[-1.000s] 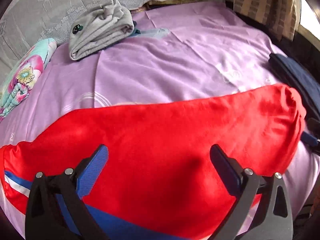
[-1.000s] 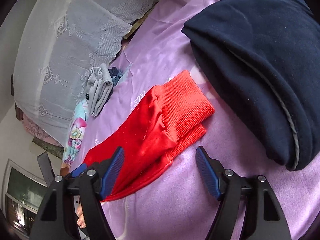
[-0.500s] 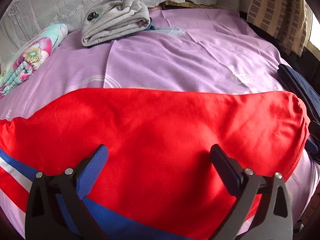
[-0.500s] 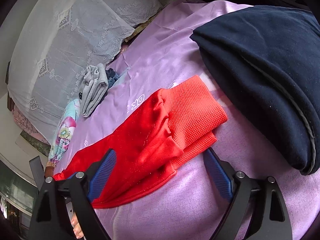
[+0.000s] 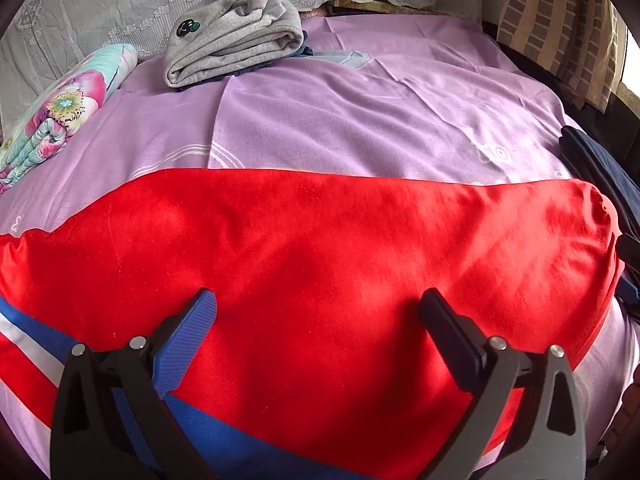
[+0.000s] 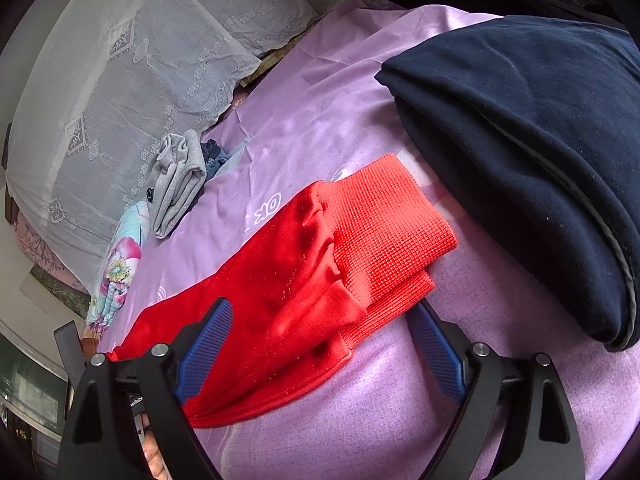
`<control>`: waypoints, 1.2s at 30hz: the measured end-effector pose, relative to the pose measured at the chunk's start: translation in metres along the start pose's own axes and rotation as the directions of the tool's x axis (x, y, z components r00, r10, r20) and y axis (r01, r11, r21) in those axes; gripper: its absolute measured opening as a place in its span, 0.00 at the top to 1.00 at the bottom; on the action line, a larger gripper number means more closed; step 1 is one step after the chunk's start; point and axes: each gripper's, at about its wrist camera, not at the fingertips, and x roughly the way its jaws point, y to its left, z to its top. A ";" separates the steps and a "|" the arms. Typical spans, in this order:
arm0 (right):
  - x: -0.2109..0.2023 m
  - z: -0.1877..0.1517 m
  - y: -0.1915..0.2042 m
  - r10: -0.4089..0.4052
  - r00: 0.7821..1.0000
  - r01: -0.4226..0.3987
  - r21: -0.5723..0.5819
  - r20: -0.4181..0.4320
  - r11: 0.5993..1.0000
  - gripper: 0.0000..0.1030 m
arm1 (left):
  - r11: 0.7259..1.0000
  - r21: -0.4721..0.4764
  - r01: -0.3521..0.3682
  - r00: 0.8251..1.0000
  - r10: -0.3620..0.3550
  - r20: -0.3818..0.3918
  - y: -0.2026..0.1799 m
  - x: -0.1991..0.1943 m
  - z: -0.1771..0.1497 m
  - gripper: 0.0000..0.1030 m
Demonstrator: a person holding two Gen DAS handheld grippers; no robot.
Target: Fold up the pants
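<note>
Your left gripper [image 5: 318,312] is spread wide over the red pants [image 5: 320,248], which lie flat across the lower half of the frame on a bed with a lilac sheet [image 5: 360,120]. Your right gripper [image 6: 320,320] is also spread, its fingers either side of the pants' ribbed cuffs [image 6: 384,232] at frame centre. A folded grey garment [image 5: 236,52] and a floral roll [image 5: 60,112] sit upper left before lace-covered pillows [image 5: 100,12]. A navy garment [image 6: 532,152] fills the right wrist view's upper right.
</note>
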 end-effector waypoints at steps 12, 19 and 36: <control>-0.004 -0.003 -0.017 0.019 0.999 -0.023 0.080 0.045 0.997 0.65 | 1.000 -0.002 0.002 1.000 -0.002 -0.002 0.001 0.001 0.000 0.04; -0.001 -0.003 -0.021 0.029 0.999 -0.032 0.080 0.039 0.996 0.62 | 0.999 -0.032 -0.034 0.999 0.035 0.019 0.012 -0.006 0.002 0.04; -0.004 0.001 -0.005 0.008 0.996 -0.011 0.033 0.088 0.999 0.77 | 0.980 -0.193 -0.051 0.998 0.057 0.030 0.140 -0.045 -0.023 0.04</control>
